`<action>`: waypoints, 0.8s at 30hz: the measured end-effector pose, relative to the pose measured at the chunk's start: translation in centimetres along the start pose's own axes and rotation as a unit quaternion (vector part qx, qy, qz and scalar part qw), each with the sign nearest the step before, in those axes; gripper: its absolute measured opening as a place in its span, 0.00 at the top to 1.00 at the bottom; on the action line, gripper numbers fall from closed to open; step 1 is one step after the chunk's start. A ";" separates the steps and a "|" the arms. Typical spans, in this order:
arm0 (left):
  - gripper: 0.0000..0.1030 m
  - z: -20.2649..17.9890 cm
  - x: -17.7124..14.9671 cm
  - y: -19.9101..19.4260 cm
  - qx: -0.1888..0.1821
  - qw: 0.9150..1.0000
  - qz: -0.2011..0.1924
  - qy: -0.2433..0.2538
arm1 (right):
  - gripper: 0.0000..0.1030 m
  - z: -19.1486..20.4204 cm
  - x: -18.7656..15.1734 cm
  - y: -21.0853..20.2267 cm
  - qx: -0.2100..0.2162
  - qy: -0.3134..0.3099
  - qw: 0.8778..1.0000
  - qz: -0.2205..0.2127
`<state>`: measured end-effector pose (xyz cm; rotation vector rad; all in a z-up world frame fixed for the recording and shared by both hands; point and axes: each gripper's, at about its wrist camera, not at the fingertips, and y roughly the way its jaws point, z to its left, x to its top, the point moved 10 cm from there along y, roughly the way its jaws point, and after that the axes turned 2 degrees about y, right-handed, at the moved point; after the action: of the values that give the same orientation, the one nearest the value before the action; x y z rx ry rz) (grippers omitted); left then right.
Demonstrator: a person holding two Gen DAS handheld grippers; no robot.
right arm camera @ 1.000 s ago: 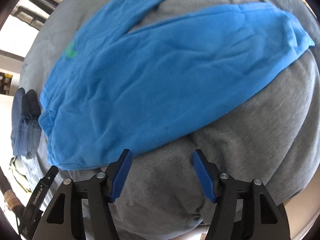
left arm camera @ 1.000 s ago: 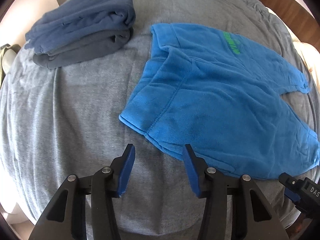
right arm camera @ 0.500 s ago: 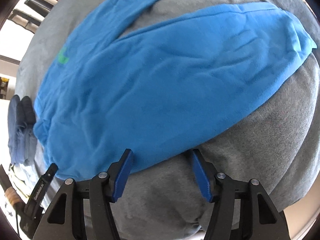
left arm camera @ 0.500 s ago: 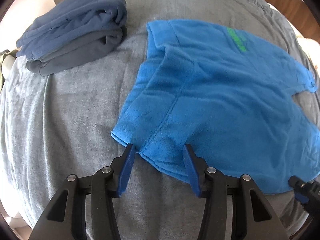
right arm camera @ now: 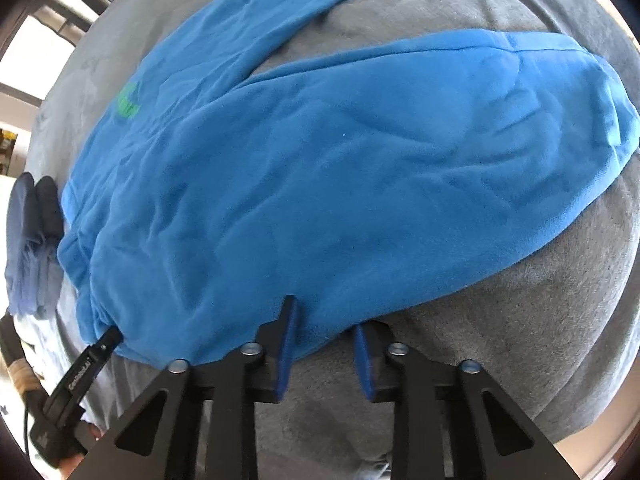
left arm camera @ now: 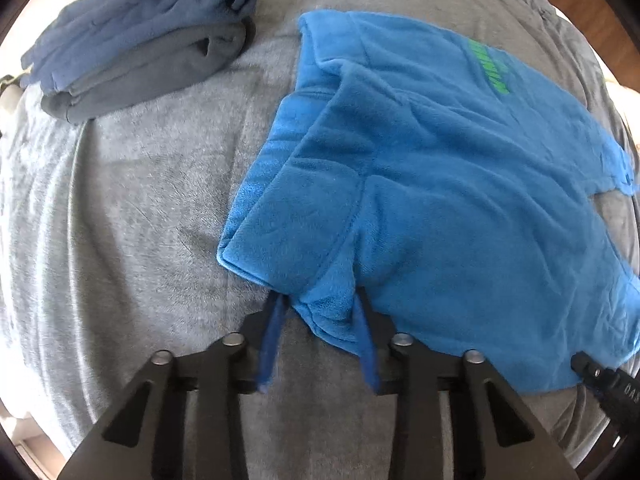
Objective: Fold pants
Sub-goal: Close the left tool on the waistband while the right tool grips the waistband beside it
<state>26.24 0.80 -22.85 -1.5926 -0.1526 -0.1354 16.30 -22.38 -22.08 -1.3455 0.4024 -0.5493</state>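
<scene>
A grey blanket point(left arm camera: 132, 216) covers the whole surface beneath both sets of jaws; what lies under it cannot be told. The blue pants point(left arm camera: 440, 184) lie spread flat on the blanket, ahead of both grippers, with the waistband end in front of the left gripper point(left arm camera: 318, 300) and one leg point(right arm camera: 400, 184) extending ahead and to the right of the right gripper point(right arm camera: 324, 316); the second leg point(right arm camera: 280, 12) runs farther off, separated from the first by a wedge of bare blanket. A stack of folded dark garments point(left arm camera: 144, 32), blue on top and grey below, rests on the blanket well ahead and to the left of the left jaws, apart from the pants. A green print point(left arm camera: 490, 66) marks the pants far ahead and to the right of the left jaws. The left jaws are closing, with a corner of the waistband hem between them, the right pad touching the cloth. The right jaws are closing likewise, with the near edge of the leg bunched between the pads.
</scene>
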 end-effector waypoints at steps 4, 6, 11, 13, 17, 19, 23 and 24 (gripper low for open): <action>0.77 -0.1 0.1 -1.6 -0.003 1.000 0.004 0.005 | 0.88 0.0 1.0 -1.2 0.007 -0.002 1.000 0.001; 0.78 0.1 0.8 -2.5 -0.006 1.000 0.006 0.000 | 0.89 1.0 2.1 -2.0 0.005 -0.009 1.000 -0.001; 0.78 0.3 2.1 -5.7 -0.009 1.000 0.005 -0.001 | 0.90 2.5 3.5 -4.5 0.009 -0.026 0.999 -0.019; 0.78 0.5 2.7 -6.5 -0.014 1.000 0.004 0.000 | 0.90 2.6 4.1 -5.8 0.011 -0.031 0.999 -0.027; 0.79 -0.5 3.8 -8.1 -0.026 1.000 -0.002 -0.002 | 0.90 2.3 5.0 -8.4 0.016 -0.030 0.998 -0.048; 0.79 -0.6 4.6 -9.0 -0.030 1.000 -0.006 0.000 | 0.90 2.3 5.8 -9.9 0.019 -0.032 0.998 -0.060; 0.79 -2.1 6.2 -9.9 -0.037 0.999 -0.010 -0.008 | 0.90 1.8 6.8 -12.4 0.022 -0.033 0.996 -0.075; 0.79 -2.1 6.2 -10.1 -0.041 0.999 -0.009 -0.012 | 0.90 2.1 7.3 -12.6 0.023 -0.034 0.996 -0.079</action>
<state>30.51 -1.01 -11.74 -1.6750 -0.1814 -0.1383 21.69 -26.61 -9.05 -1.3551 0.2275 -0.6368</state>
